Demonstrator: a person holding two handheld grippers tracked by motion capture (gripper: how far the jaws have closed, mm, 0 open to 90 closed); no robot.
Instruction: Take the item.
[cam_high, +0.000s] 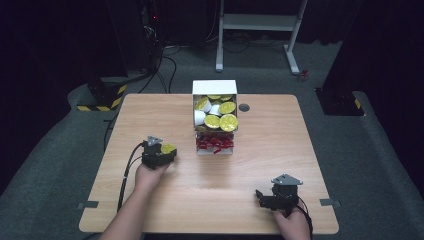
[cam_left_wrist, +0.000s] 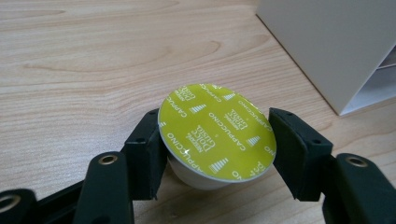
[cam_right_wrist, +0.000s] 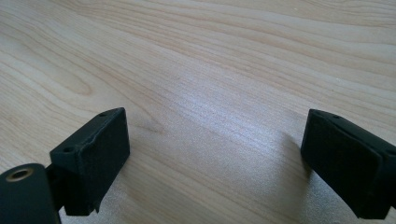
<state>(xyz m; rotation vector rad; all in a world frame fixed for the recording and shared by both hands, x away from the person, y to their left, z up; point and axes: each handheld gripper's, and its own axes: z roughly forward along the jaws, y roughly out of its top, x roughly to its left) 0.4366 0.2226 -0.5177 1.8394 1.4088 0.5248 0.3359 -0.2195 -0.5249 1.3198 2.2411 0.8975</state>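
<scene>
left gripper (cam_left_wrist: 215, 149): your jaws are closed around a capsule (cam_left_wrist: 215, 133), yellow-green foil lid tilted up toward you.
right gripper (cam_right_wrist: 215, 158): your jaws stand wide apart over bare table (cam_right_wrist: 196, 60), holding nothing.
box (cam_high: 215, 116): ahead and to the right of your left gripper, near it; your left hand is the closer one.

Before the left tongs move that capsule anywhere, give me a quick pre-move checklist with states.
1. Capsule sits between the left tongs: ok.
2. Both pads pressed on the capsule: cannot tell; the far pad shows a slight gap.
3. Foil lid intact: ok.
4. Capsule lifted off the table: cannot tell.
5. Right tongs open with nothing between them: ok.
6. White box open at the top, capsules inside: ok.
</scene>
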